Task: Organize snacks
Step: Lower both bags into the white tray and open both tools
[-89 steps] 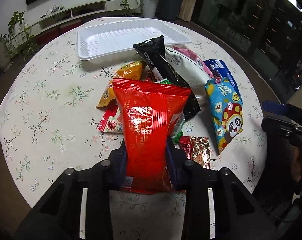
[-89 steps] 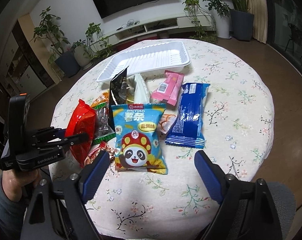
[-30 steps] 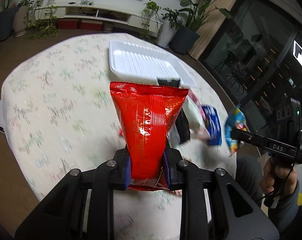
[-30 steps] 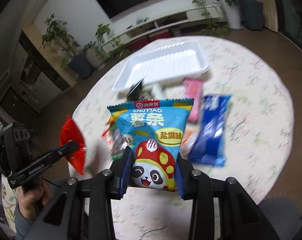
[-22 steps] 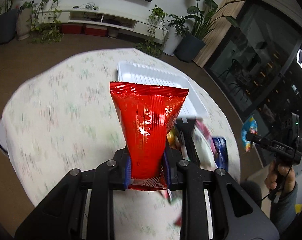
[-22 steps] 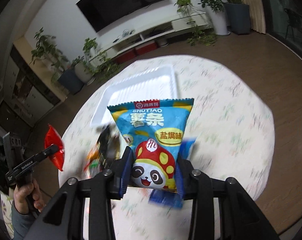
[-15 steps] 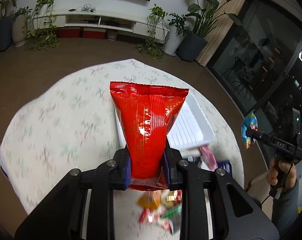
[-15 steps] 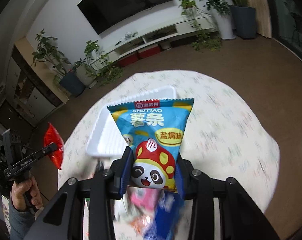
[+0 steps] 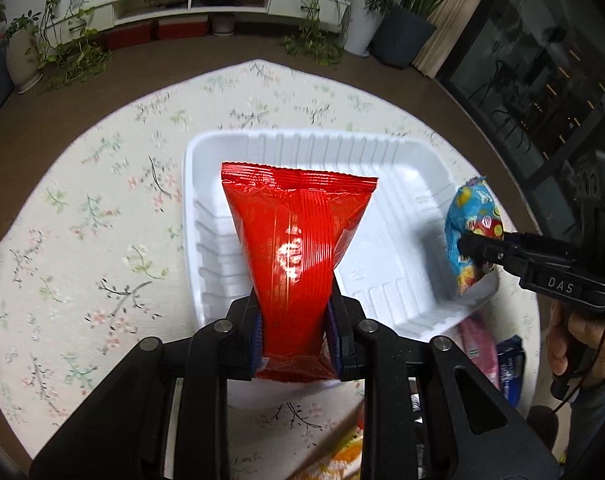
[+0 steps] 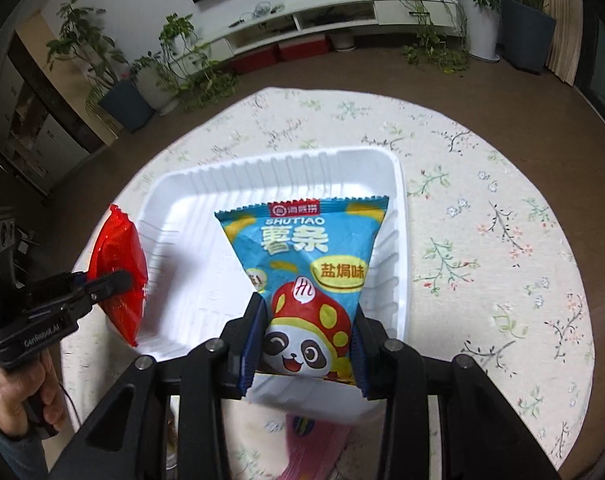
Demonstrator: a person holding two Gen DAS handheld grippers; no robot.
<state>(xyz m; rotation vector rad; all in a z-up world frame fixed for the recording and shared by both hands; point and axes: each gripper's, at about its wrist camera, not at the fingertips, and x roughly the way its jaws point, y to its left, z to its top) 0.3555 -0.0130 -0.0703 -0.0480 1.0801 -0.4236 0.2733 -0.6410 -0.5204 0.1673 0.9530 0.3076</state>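
Left hand-held gripper (image 9: 295,332): pinching red snack bag (image 9: 294,248) by its lower end, above white tray (image 9: 402,160).
Right hand-held gripper (image 10: 306,344): pinching blue panda chip bag (image 10: 306,264), above the same tray.
Pink packet (image 10: 314,444): on floral worktop (image 10: 482,240), nearer than the tray.

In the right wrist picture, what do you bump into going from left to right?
Left gripper → red bag → white tray → blue panda bag → flowery tablecloth.
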